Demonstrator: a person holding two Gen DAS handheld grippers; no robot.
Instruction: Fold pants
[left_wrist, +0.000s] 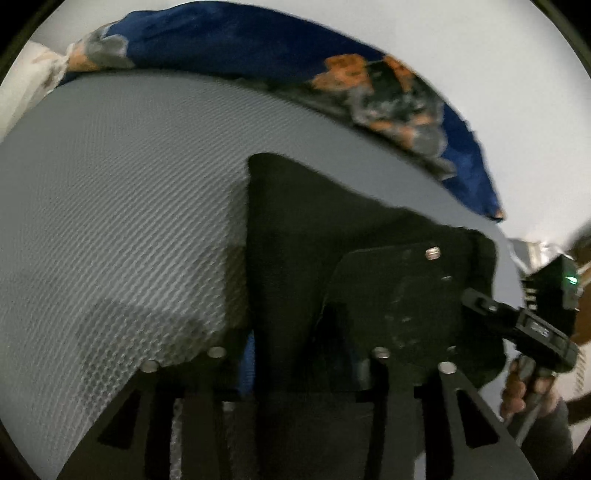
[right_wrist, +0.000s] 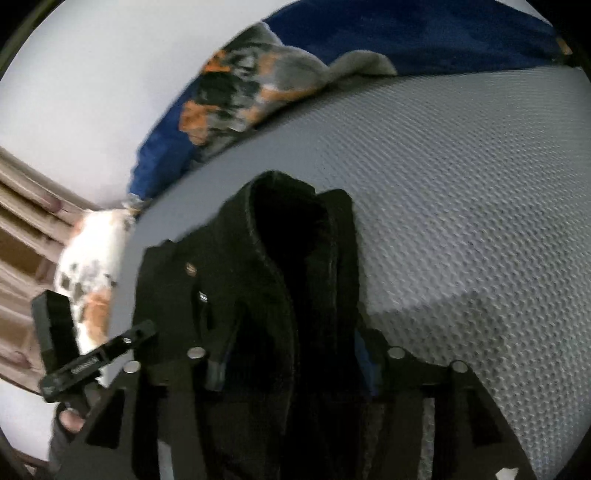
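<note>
Black pants (left_wrist: 332, 236) are bunched between both grippers on a grey textured mattress (left_wrist: 122, 206). Whether the left gripper (left_wrist: 295, 369) and right gripper (right_wrist: 295, 362) pinch the cloth cannot be told. Open mattress is seen up to the blue blanket (right_wrist: 424, 33) at the far edge.

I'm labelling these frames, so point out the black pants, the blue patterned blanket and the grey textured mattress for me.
black pants (right_wrist: 273, 266): right wrist view, on the bunched dark fabric.
blue patterned blanket (left_wrist: 229, 40): left wrist view, on its plain blue part.
grey textured mattress (right_wrist: 461, 206): right wrist view, on the bare dimpled surface.
</note>
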